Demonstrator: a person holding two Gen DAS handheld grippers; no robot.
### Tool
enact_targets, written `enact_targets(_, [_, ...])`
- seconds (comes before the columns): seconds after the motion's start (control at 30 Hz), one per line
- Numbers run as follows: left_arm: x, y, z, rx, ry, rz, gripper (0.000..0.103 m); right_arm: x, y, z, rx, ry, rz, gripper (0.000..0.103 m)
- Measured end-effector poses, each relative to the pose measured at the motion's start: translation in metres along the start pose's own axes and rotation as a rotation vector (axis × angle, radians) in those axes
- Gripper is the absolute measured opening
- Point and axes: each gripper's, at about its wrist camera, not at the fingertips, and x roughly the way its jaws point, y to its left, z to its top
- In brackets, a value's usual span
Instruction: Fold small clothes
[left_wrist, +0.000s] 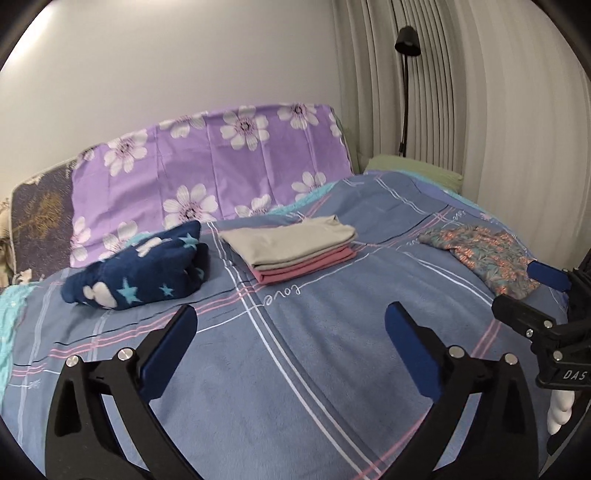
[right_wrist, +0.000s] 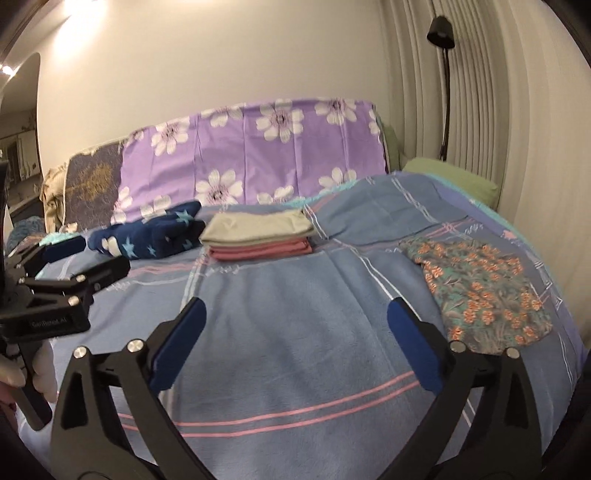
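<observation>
Clothes lie across the far half of a bed (left_wrist: 295, 369) under a blue plaid cover: a folded stack (left_wrist: 291, 251) with a beige piece over a pink one at twelve o'clock, a navy star fleece (left_wrist: 140, 273) just beside it at ten, and a floral garment (right_wrist: 480, 291) lying flat, well apart at two. Nothing stands between the grippers and these. Both the left gripper (left_wrist: 291, 328) and the right gripper (right_wrist: 295, 325) hang over bare cover with jaws spread wide and nothing between them. Behind the bed a purple flowered sheet (left_wrist: 210, 166) drapes a backrest; a black lamp (left_wrist: 406, 40) stands by pleated curtains (left_wrist: 480, 110) at one o'clock.
</observation>
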Motion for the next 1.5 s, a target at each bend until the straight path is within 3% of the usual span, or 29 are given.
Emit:
enact_targets(0.37, [-0.053, -0.001, -0.014, -0.024, 0.015, 0.127, 0.102, -0.031, 0.013, 0.006, 0.026, 0.001, -0.002, 0.101])
enact_targets(0.63, [-0.072, 0.001, -0.020, -0.028, 0.011, 0.137, 0.102, -0.042, 0.021, 0.004, 0.025, 0.006, 0.000, 0.101])
enact_targets(0.9, [-0.077, 0.000, -0.021, -0.052, 0.026, 0.098, 0.102, -0.045, 0.025, 0.002, 0.030, 0.028, -0.005, 0.101])
enact_targets(1.5, [-0.062, -0.003, -0.025, -0.062, 0.071, 0.083, 0.102, -0.028, 0.025, -0.002, 0.037, 0.074, 0.003, 0.101])
